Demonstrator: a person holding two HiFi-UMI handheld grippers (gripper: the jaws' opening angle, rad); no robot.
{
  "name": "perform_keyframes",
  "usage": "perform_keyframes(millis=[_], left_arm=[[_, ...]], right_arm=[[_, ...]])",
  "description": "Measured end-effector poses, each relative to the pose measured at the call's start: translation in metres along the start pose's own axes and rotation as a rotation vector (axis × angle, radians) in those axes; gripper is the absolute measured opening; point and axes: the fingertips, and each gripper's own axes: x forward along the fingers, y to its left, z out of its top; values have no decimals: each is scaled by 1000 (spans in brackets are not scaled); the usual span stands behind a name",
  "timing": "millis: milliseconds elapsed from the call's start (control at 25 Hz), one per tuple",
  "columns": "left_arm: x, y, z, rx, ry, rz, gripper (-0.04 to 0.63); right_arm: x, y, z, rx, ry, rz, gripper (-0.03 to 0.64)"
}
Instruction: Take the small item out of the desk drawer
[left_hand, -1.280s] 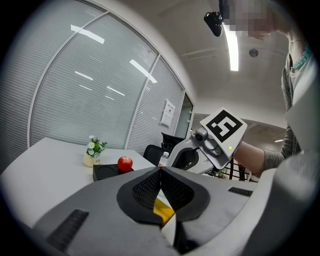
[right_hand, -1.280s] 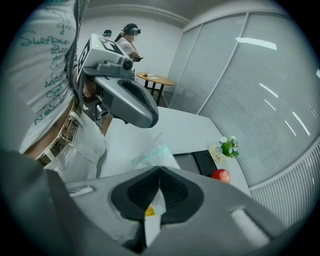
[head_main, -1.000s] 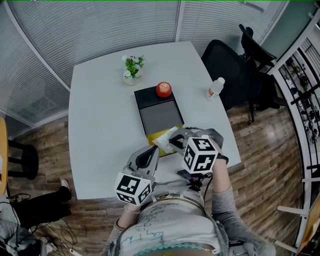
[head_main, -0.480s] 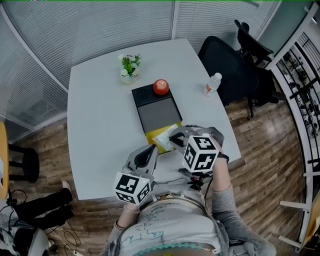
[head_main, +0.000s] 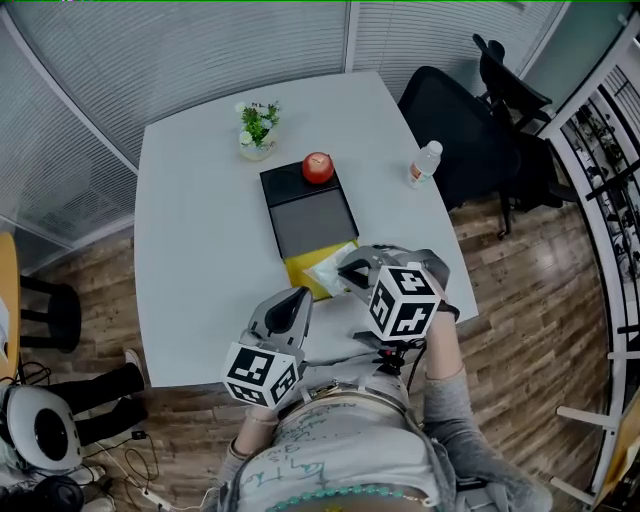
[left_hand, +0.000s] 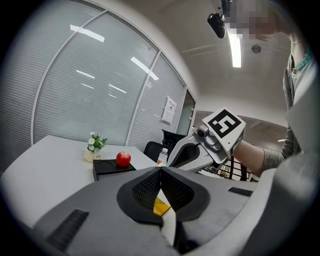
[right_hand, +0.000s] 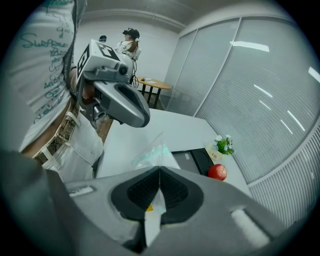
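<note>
Small clear packet (head_main: 327, 268) is pinched in the closed right gripper (head_main: 346, 276), at the pulled-out yellow drawer (head_main: 300, 276) of the black desk unit (head_main: 312, 218); removal looks nearly done, with only setting it down left; the drawer's visible part holds nothing else; left gripper (head_main: 298, 297) is closed, empty.

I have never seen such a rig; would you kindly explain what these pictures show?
There is no robot here: a person holds a two-jaw tool in each hand. One picture comes from a camera on the person's head, looking down. The other two cameras ride on the tools and look along their jaws. On the white table stand a black drawer box with its yellow drawer open, an apple on top, a small plant and a bottle. The right gripper pinches a clear plastic packet. The left gripper is shut and empty.
</note>
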Motion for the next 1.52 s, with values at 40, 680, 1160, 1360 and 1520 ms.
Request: perform_keyframes(millis=[40,680,1160,1360,1520], left_arm=[[1,-3,1,-4,-1,5,-2],[28,-40,16,-41,-44,92,-2],[41,-52,13,-47,-52,128,-2],[47,-61,11,-51,-44,136,-2],[52,-69,8,-51,-41,141,-2]], right_arm=[[-3,0,-2,0,-5,4,2],[-51,-18,-33,-46,-47,24,3],[-70,-26,-68,-34,-39,12,2],[-82,-30,-84,-9,-35,-5,2],[-90,-31,-100,2,-27,-9,3]])
